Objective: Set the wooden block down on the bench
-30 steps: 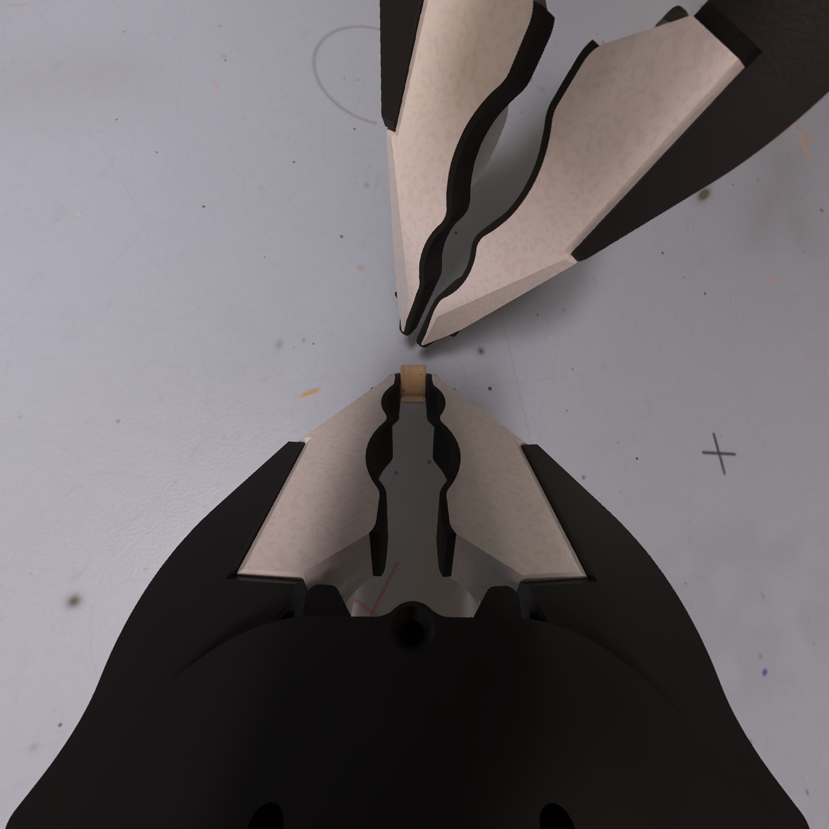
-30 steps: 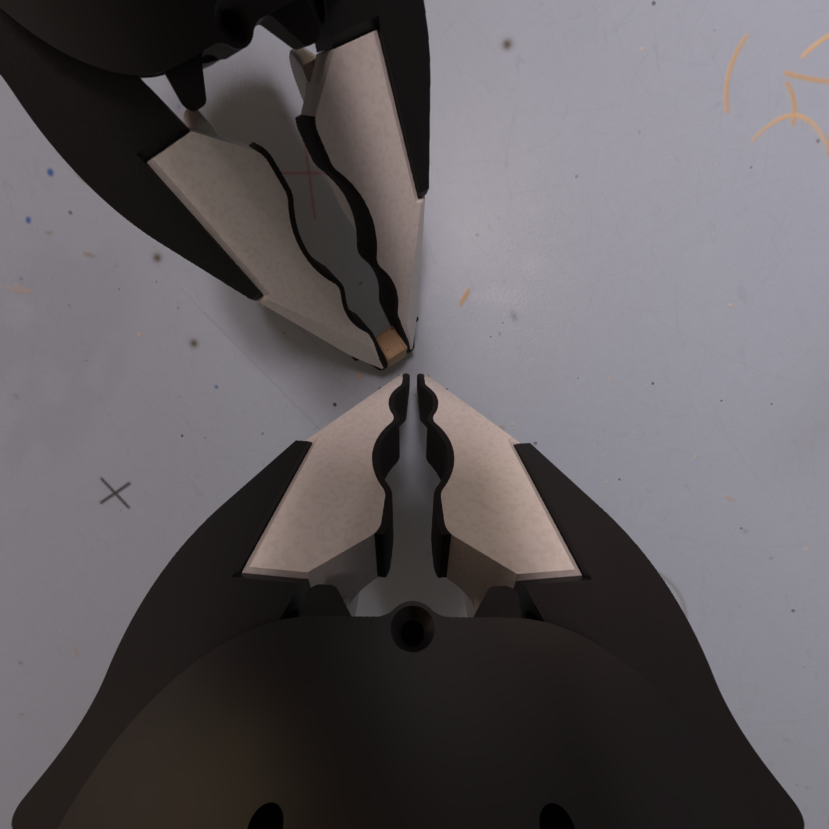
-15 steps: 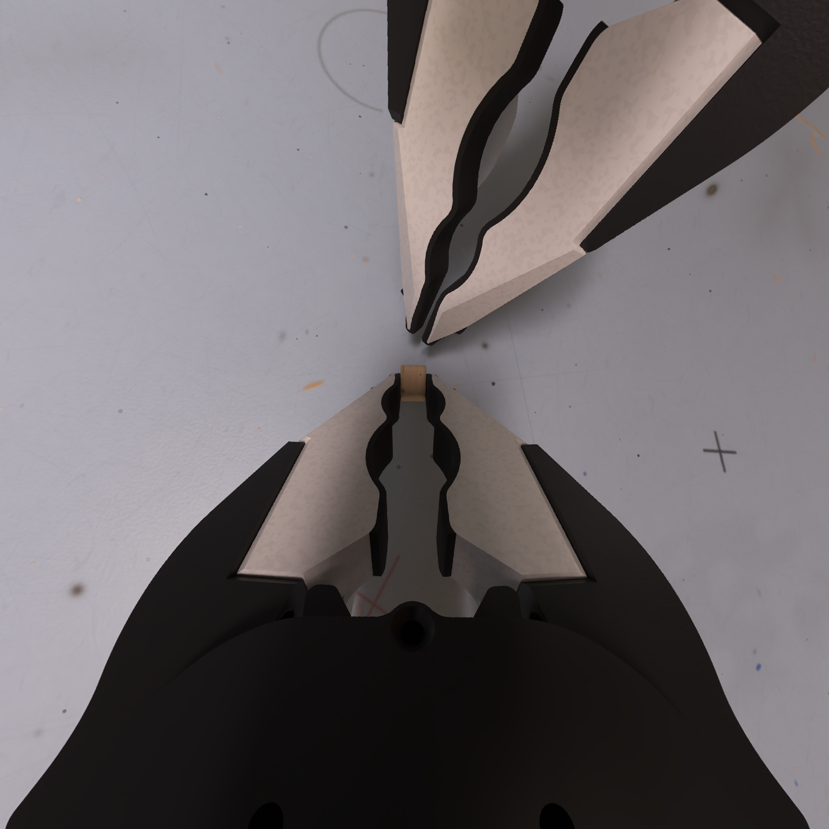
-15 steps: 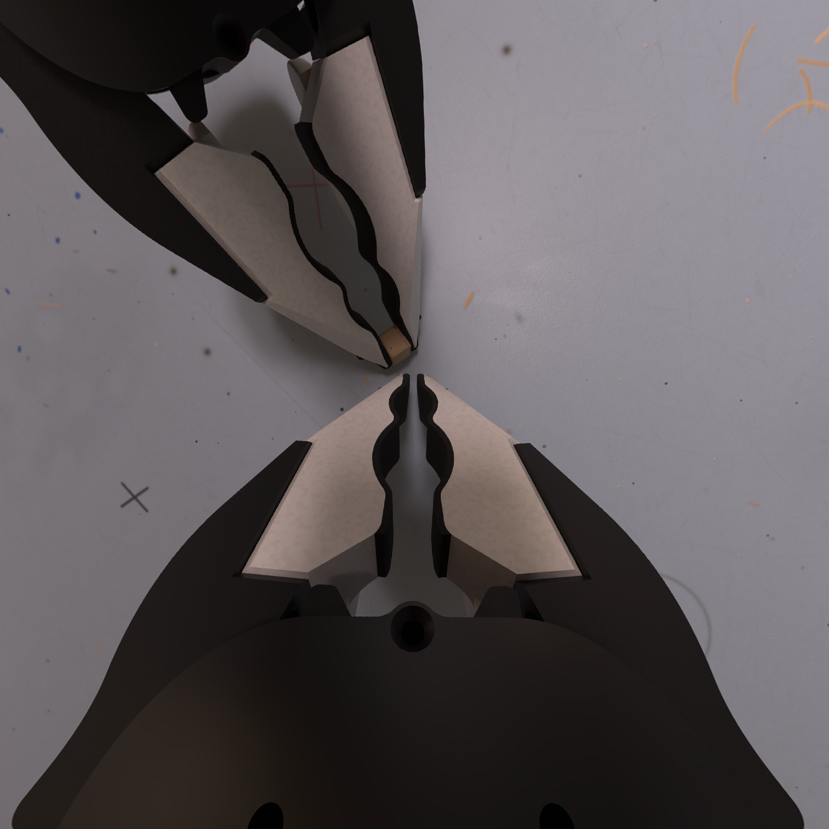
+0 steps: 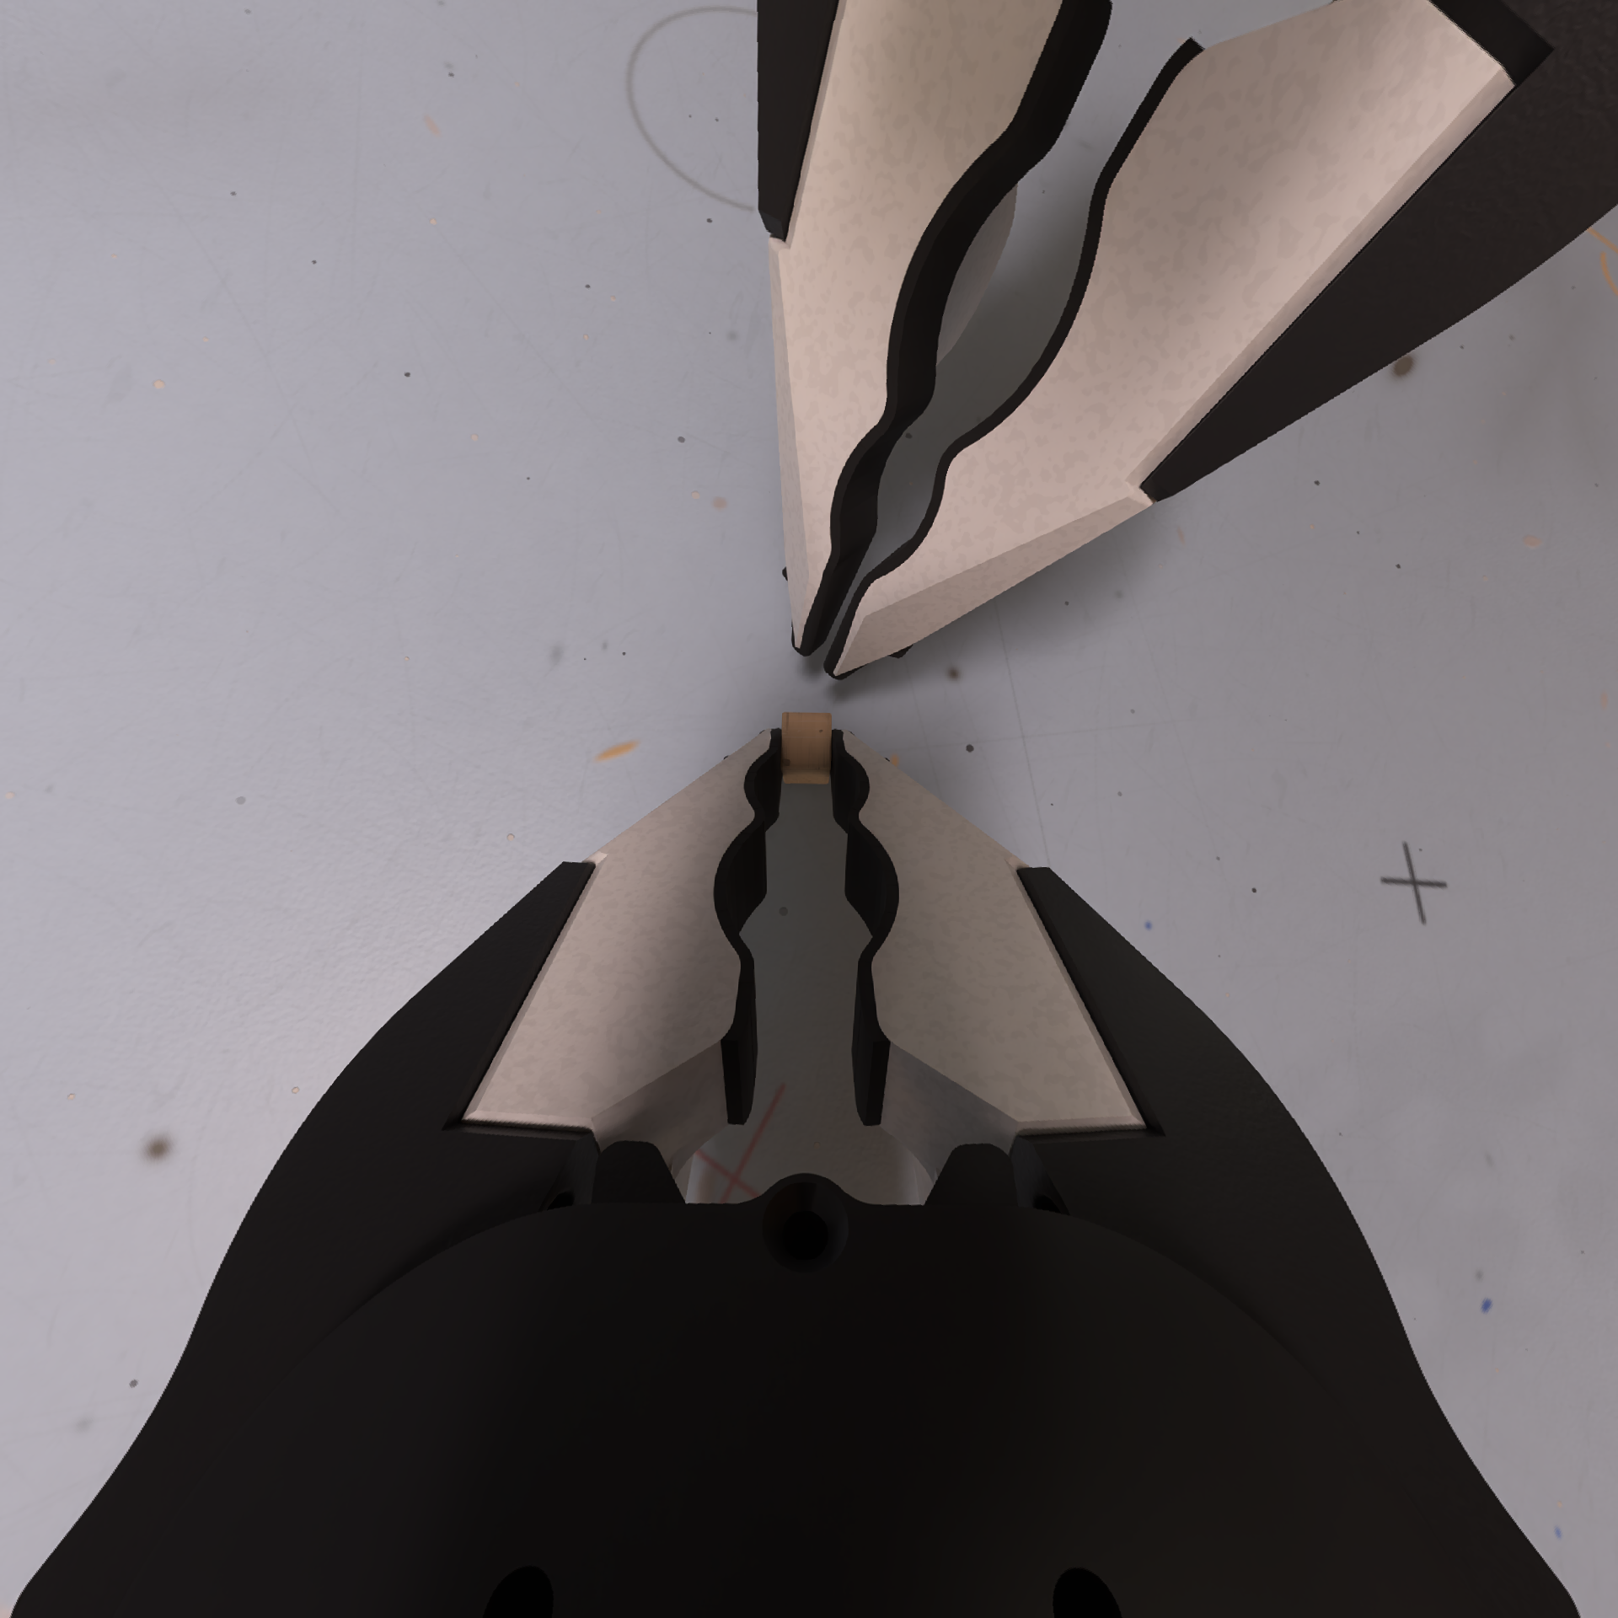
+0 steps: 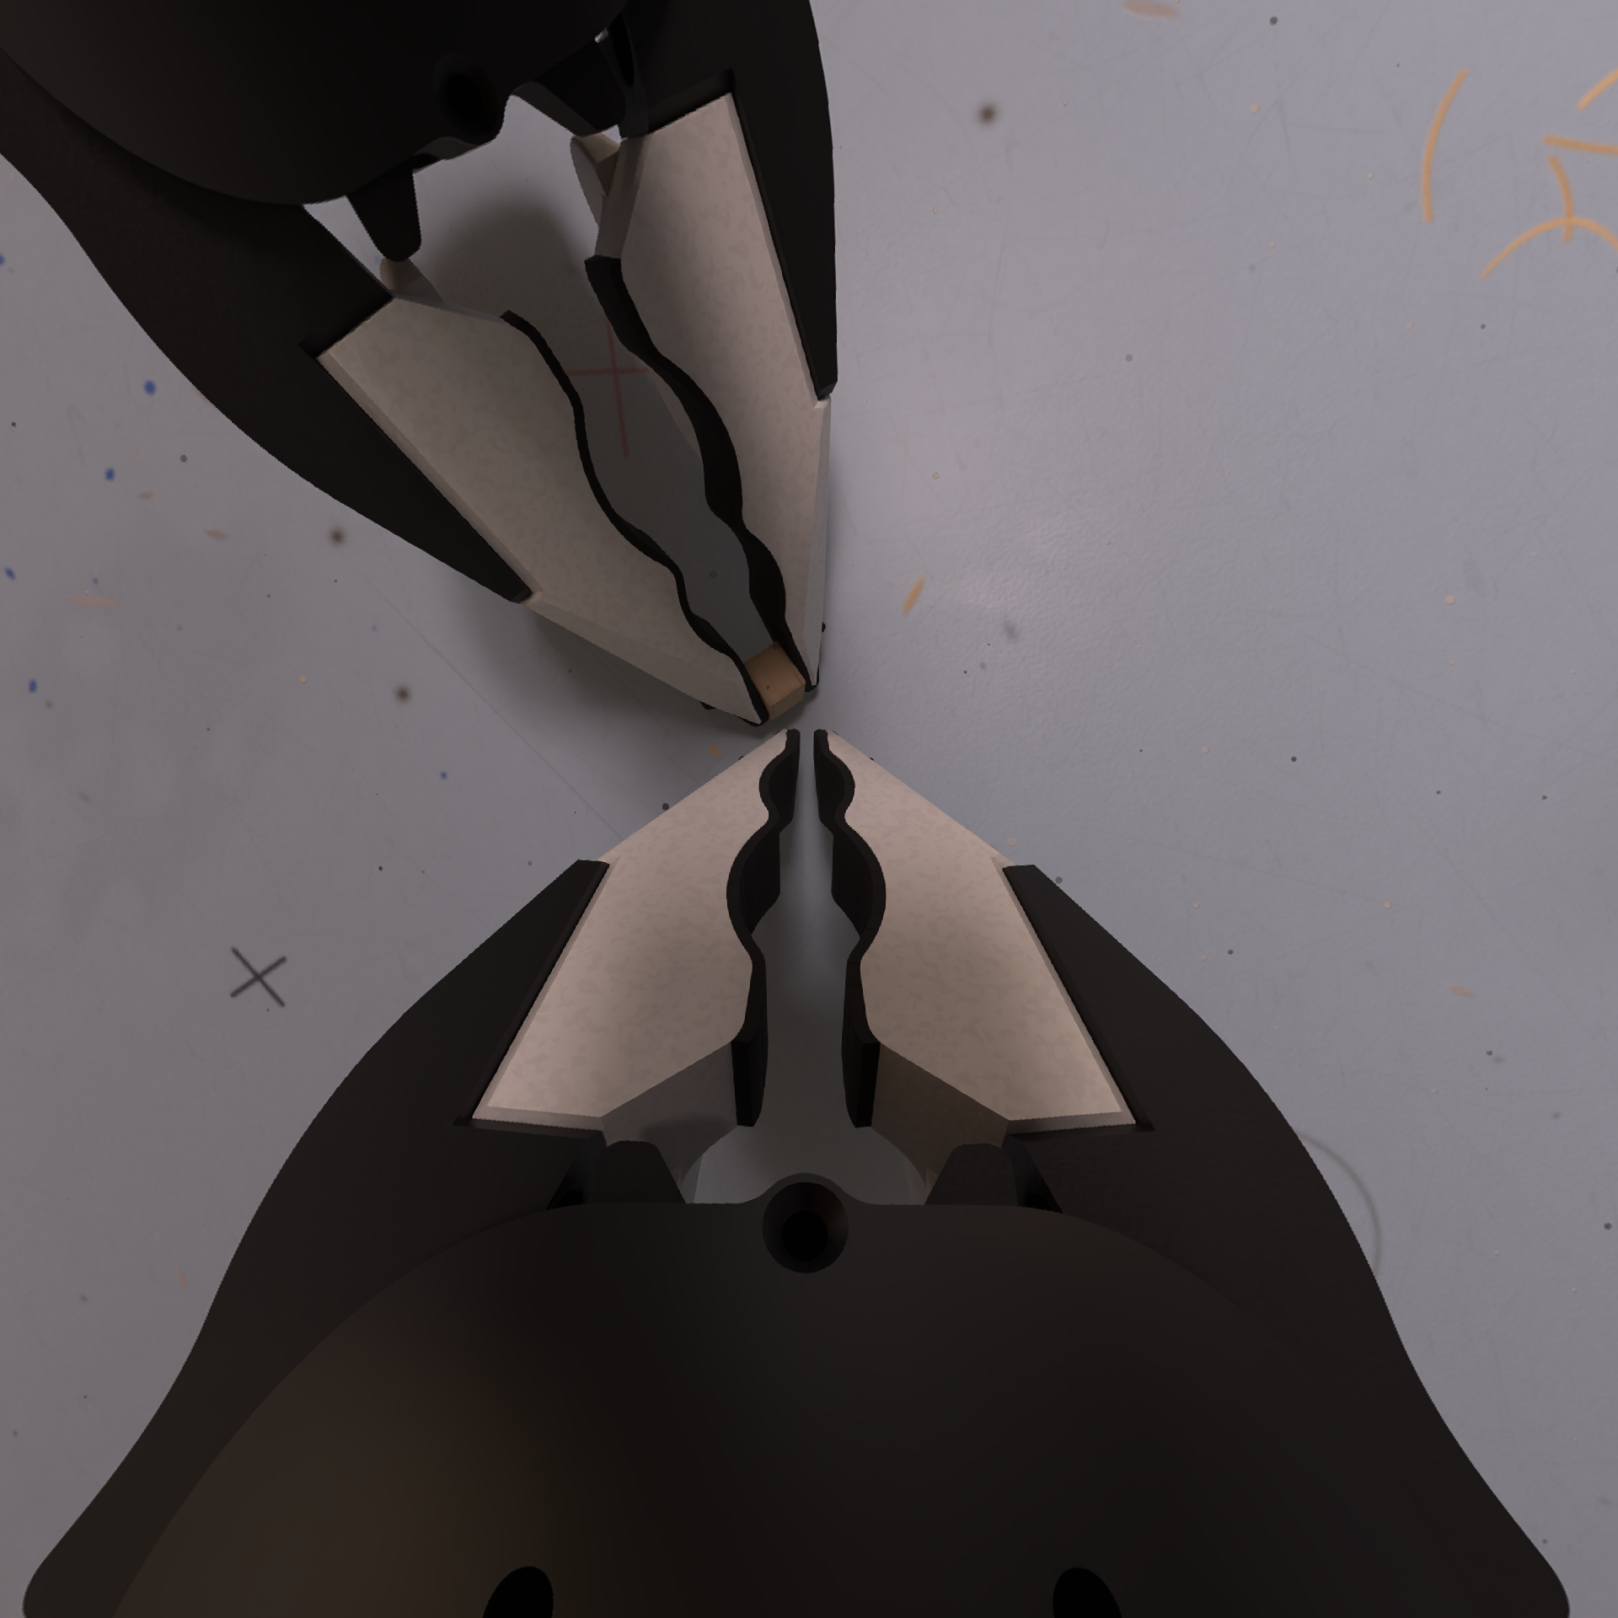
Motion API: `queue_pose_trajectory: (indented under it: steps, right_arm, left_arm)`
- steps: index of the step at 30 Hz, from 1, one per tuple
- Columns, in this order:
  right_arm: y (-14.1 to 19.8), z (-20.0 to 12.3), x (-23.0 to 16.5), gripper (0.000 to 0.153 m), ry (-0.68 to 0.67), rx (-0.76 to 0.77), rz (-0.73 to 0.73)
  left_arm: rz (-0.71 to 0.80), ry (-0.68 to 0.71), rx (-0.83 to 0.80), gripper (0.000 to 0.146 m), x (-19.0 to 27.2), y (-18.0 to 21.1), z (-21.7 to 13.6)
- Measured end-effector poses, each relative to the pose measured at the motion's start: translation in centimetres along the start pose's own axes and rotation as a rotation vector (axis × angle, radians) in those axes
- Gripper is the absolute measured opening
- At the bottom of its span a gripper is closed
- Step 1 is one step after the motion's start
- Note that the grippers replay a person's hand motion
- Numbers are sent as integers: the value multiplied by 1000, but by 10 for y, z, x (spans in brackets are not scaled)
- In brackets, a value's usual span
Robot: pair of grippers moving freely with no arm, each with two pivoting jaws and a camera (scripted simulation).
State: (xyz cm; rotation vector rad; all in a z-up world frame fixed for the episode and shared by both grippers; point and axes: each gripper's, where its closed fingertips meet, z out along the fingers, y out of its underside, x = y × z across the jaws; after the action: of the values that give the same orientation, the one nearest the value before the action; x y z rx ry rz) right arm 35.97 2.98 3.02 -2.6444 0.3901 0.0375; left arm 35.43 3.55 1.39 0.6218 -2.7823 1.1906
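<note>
My left gripper (image 5: pixel 806 740) clamps small wooden block (image 5: pixel 806 746) at fingertips, jaws narrowed to block's width. Block's end pokes forward past tips; long axis cannot tell, rest hidden between pads. Block above grey bench (image 5: pixel 306 525); contact with it unclear. My right gripper (image 6: pixel 806 738) facing it tip to tip, jaws almost together with thin slit, holding nothing, just short of block (image 6: pixel 775 681).
</note>
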Motion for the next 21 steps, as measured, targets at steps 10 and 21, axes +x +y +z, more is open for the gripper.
queue_pose_trajectory:
  steps: [10, 21]
  right_arm:
    - [-1, 1, 3, 3, 5, 2, 1]
    - [1, 1, 2, 3, -20, -46, -3]
  left_arm:
    - [-70, 64, 18, 10, 0, 4, 1]
    - [-42, 55, 5, 10, 1, 6, 0]
